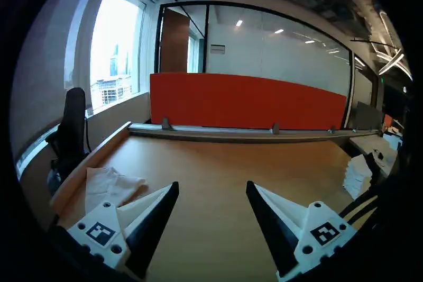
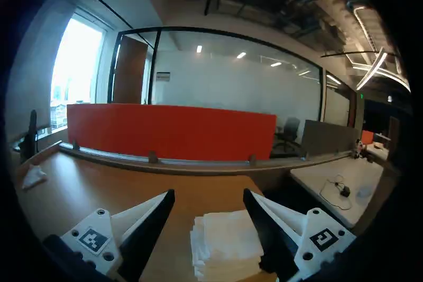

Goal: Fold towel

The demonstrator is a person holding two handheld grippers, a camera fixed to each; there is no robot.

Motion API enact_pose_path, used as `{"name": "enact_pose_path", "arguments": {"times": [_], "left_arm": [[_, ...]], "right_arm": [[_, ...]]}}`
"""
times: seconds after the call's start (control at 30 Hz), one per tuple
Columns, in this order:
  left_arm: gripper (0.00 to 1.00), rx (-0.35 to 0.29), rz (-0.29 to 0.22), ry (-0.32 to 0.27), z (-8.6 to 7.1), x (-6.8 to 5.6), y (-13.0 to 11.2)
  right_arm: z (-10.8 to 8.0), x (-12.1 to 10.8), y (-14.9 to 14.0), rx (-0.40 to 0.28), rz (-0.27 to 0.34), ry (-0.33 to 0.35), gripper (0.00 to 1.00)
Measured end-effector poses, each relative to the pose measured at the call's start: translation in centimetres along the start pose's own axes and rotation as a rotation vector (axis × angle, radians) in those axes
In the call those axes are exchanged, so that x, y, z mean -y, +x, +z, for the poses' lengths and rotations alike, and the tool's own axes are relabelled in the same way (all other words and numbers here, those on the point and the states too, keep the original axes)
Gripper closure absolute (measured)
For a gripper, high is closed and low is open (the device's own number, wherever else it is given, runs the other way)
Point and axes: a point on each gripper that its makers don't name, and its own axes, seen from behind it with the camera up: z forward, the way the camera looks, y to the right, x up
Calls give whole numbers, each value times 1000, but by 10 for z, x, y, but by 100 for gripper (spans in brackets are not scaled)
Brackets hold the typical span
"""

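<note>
while both claws hang released, left gripper (image 1: pixel 211 184) over the desk (image 1: pixel 222 163), right gripper (image 2: pixel 208 192) above the folded stack (image 2: pixel 227 245), the crumpled towel (image 1: pixel 108 184) lies far left; best swing over low and pinch one corner.

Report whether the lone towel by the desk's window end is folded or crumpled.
Crumpled: the towel lies in a loose, creased heap with uneven edges, unlike the squared stack of folded towels.

Both cams sit low over the counter (image 1: pixel 222 176), facing the orange divider (image 1: pixel 243 101) & glass wall (image 1: pixel 275 54) behind. Left gripper view: nearer the window (image 1: pixel 113 54), crumpled towel (image 1: pixel 108 184) close at left. Right gripper view: close above the folded stack (image 2: pixel 227 242). Shared: counter, divider, window, towel, stack.
</note>
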Motion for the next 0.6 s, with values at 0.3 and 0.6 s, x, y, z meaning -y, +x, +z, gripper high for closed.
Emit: {"name": "enact_pose_path", "arguments": {"times": [0.3,0.6], "left_arm": [[6,-91,7,27,2,14,37],[6,-162,3,35,6,24,65]], "right_arm": [[-2,20,12,-25,-8,32,0],[-1,54,25,-47,-4,66,0]]}}
